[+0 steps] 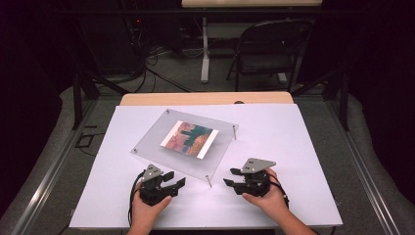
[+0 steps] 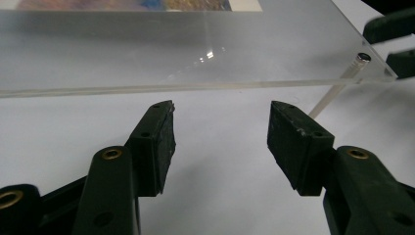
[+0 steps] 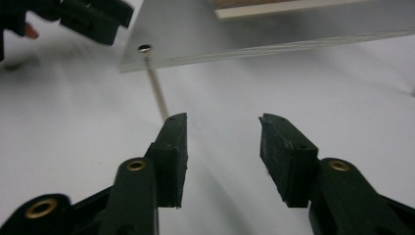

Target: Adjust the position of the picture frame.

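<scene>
A clear acrylic plate (image 1: 151, 142) stands on thin metal legs over the white tabletop (image 1: 293, 147), with a colourful picture (image 1: 189, 138) in its middle. My left gripper (image 1: 175, 178) lies just before the plate's near edge, open and empty. In the left gripper view its jaws (image 2: 221, 107) face the plate's edge (image 2: 195, 89), and the corner leg (image 2: 337, 88) is to their right. My right gripper (image 1: 231, 176) sits right of the near corner leg (image 1: 209, 180), also open and empty. In the right gripper view its jaws (image 3: 223, 118) point at the plate (image 3: 293, 34), beside the leg (image 3: 156, 93).
The white sheet covers a wooden table (image 1: 205, 99) whose far edge shows behind it. A black folding chair (image 1: 269, 49) and cables stand on the floor beyond. Bare white surface lies right of the plate and along the front edge.
</scene>
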Action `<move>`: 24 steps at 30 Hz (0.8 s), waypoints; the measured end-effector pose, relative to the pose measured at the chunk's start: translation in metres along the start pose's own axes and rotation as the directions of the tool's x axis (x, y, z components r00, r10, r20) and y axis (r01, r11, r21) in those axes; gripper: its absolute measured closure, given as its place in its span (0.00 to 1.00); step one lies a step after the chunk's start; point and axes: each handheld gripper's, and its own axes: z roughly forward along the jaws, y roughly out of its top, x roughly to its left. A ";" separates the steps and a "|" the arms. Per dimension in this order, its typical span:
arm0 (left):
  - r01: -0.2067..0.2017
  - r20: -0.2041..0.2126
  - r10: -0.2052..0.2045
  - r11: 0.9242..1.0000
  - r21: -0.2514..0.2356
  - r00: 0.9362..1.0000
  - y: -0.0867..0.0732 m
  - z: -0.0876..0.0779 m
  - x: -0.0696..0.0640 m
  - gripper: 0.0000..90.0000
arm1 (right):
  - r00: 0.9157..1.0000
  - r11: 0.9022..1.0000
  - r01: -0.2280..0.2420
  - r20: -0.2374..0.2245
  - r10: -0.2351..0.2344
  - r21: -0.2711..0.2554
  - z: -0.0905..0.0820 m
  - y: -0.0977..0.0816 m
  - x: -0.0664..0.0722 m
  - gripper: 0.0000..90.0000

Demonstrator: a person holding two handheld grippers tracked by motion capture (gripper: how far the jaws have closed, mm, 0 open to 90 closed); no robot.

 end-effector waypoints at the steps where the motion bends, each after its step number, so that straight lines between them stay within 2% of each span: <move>1: -0.005 0.015 0.005 1.000 0.013 1.000 0.000 0.001 -0.002 0.49 | 1.000 1.000 -0.004 0.017 0.004 -0.008 -0.003 0.000 -0.003 0.55; 2: -0.018 0.036 0.017 1.000 0.018 0.999 0.000 0.005 -0.008 0.51 | 0.998 1.000 -0.014 0.060 0.015 -0.024 -0.007 0.000 -0.009 0.53; 3: -0.018 0.036 0.017 1.000 0.018 0.999 0.000 0.005 -0.008 0.51 | 0.998 1.000 -0.014 0.060 0.015 -0.024 -0.007 0.000 -0.009 0.53; 4: -0.041 0.049 0.039 0.999 0.029 0.998 0.000 0.009 -0.015 0.51 | 0.996 0.999 -0.028 0.086 0.031 -0.035 -0.010 -0.001 -0.014 0.52; 6: -0.051 0.059 0.049 0.998 0.030 0.997 0.000 0.011 -0.018 0.53 | 0.995 0.998 -0.048 0.089 0.052 -0.044 -0.012 -0.002 -0.017 0.52; 8: -0.073 0.084 0.069 0.996 0.048 0.994 0.000 0.019 -0.029 0.57 | 0.992 0.996 -0.069 0.098 0.074 -0.053 -0.013 -0.003 -0.020 0.53; 9: -0.073 0.084 0.069 0.996 0.048 0.994 0.000 0.019 -0.029 0.59 | 0.992 0.996 -0.069 0.098 0.074 -0.053 -0.013 -0.003 -0.020 0.53; 10: -0.087 0.090 0.082 0.995 0.053 0.993 0.000 0.022 -0.033 0.60 | 0.991 0.994 -0.090 0.094 0.096 -0.063 -0.014 -0.004 -0.023 0.54; 12: -0.111 0.096 0.105 0.992 0.061 0.990 0.000 0.029 -0.040 0.62 | 0.990 0.993 -0.092 0.101 0.098 -0.068 -0.016 -0.004 -0.024 0.55; 19: -0.128 0.114 0.119 0.989 0.074 0.986 0.002 0.044 -0.052 0.69 | 0.987 0.990 -0.113 0.104 0.121 -0.079 -0.017 -0.006 -0.029 0.56; 24: -0.122 0.127 0.113 0.990 0.065 0.986 0.005 0.054 -0.058 0.74 | 0.985 0.987 -0.130 0.105 0.139 -0.089 -0.018 -0.007 -0.032 0.57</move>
